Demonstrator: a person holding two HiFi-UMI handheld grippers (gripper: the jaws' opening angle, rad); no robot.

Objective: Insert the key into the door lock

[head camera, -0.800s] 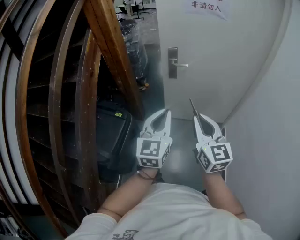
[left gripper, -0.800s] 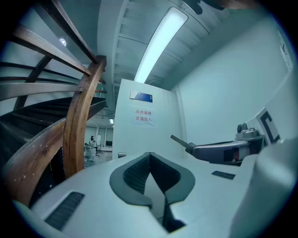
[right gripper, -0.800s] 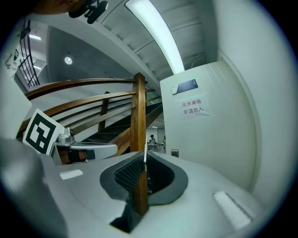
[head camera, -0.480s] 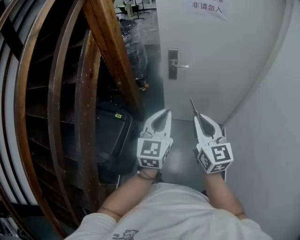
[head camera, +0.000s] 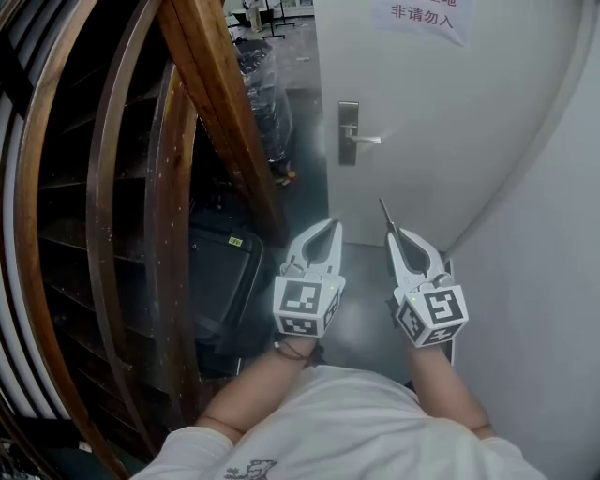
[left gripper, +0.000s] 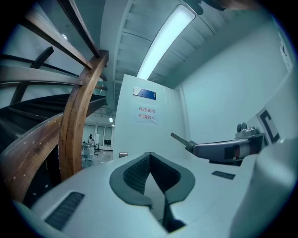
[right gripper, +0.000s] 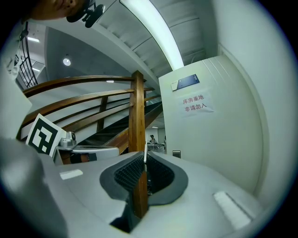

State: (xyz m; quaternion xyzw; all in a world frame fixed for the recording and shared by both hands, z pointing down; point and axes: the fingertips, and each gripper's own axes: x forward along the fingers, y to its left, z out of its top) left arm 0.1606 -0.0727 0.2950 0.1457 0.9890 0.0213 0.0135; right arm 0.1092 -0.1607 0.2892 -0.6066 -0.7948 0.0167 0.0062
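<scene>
White door (head camera: 450,122) ahead (key (head camera: 384,213) well apart)

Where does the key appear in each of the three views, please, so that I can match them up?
Head view: the key sticks out past the tips of the right gripper, right of centre, towards the door.
Left gripper view: mid-right, its blade juts out to the left.
Right gripper view: centre, edge-on between the closed jaws.
Shared landmark: the red-lettered notice on the door.
</scene>
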